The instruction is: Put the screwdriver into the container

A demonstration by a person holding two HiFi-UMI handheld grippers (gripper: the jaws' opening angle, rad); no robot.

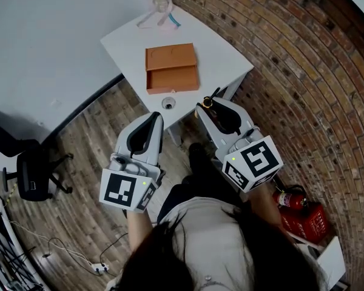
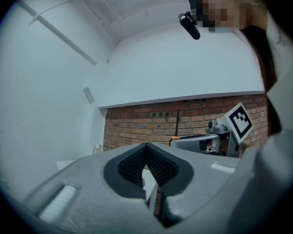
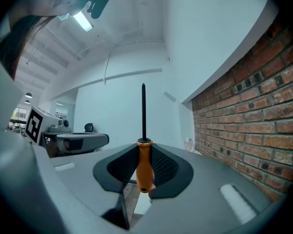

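Orange-handled screwdriver [image 3: 144, 167] clamped in right gripper [image 1: 207, 109], shaft upright across jaws | we place orange container [image 1: 171, 68] on white table [image 1: 230, 59], ahead and slightly left of it | left gripper [image 1: 153, 119] closed, empty.

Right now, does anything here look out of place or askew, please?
Nothing looks spilled or damaged. The right tool holds the screwdriver upright; the orange container sits flat on the table. Only the red fire extinguisher seems to lie on its side by the brick wall.
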